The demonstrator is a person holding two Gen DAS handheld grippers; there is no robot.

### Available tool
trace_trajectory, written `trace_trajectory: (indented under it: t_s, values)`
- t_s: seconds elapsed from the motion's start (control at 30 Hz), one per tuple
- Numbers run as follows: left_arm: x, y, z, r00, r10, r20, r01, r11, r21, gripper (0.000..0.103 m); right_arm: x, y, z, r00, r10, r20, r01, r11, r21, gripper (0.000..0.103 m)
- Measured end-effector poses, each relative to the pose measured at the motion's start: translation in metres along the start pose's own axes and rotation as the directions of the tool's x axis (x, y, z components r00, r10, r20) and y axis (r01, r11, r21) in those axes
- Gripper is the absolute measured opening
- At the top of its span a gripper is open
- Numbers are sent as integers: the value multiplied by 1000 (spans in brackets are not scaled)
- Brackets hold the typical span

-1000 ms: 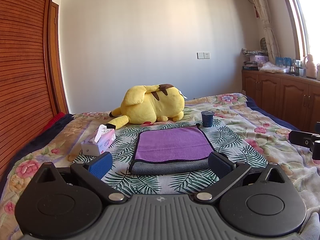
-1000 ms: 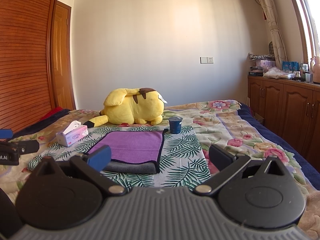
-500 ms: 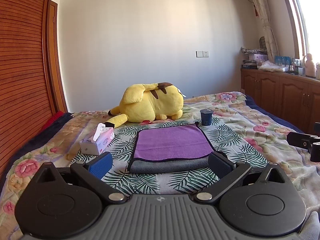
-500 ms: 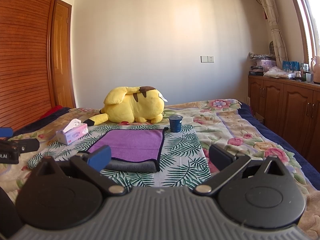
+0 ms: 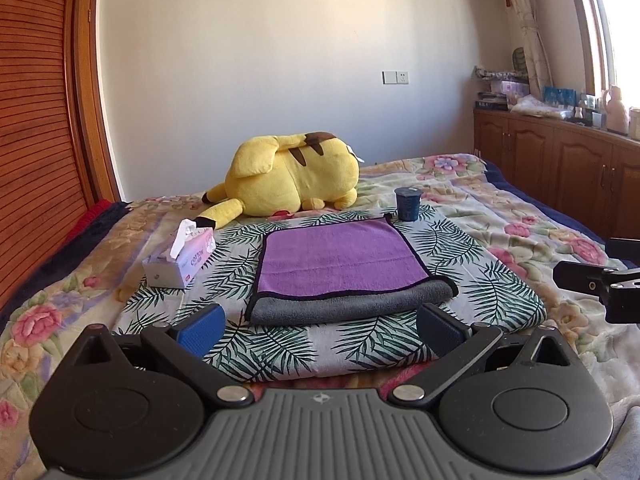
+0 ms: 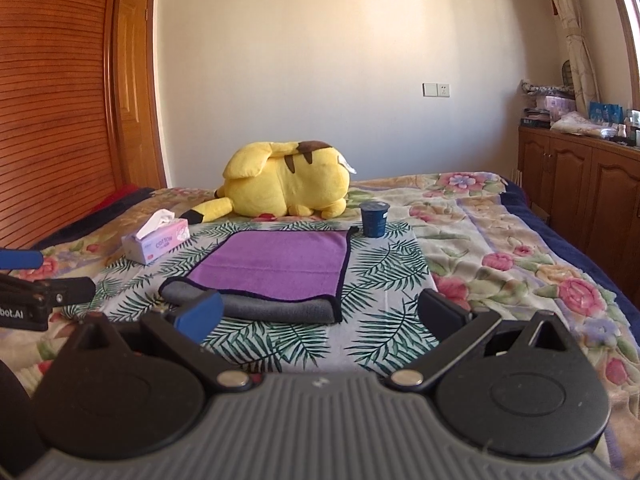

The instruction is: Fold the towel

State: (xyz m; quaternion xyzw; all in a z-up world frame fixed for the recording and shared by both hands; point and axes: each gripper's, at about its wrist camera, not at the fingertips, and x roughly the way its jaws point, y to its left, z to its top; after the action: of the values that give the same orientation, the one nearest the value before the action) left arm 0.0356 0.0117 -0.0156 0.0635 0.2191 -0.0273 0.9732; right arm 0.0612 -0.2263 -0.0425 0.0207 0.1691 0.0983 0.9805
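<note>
Folded towel [image 5: 340, 268] lies mid-frame on the bed [image 5: 500, 232]; left gripper [image 5: 320, 326] and right gripper [image 6: 320, 314] fingers apart, empty

"COTTON" on tissue box [image 5: 180, 259], "bot.AI" on left tool [image 6: 24, 304]

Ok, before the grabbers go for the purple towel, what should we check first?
1. Left gripper open: ok.
2. Right gripper open: ok.
3. Both empty: ok.
4. Purple towel lying flat on the leaf-print cloth, grey underside showing along its near edge: ok.
5. Blue cup off the towel: ok, though it stands near the far right corner.
6. Tissue box clear of the towel: ok.
</note>
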Motion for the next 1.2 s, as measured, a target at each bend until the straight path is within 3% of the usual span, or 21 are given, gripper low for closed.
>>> trace_trajectory:
  t_s: [0.7, 0.83, 1.2]
  values:
    - [85, 28, 27, 992, -70, -103, 71, 997, 8, 83, 79, 6, 25, 983, 51, -175, -62, 996, -58, 102]
    - [107, 39, 28, 988, -86, -132, 85, 996, -8, 78, 95, 8, 28, 977, 55, -205, -70, 995, -65, 89]
    - [163, 62, 27, 980, -94, -178, 91, 995, -29, 68, 142, 4, 30, 956, 59, -286, -86, 993, -82, 72]
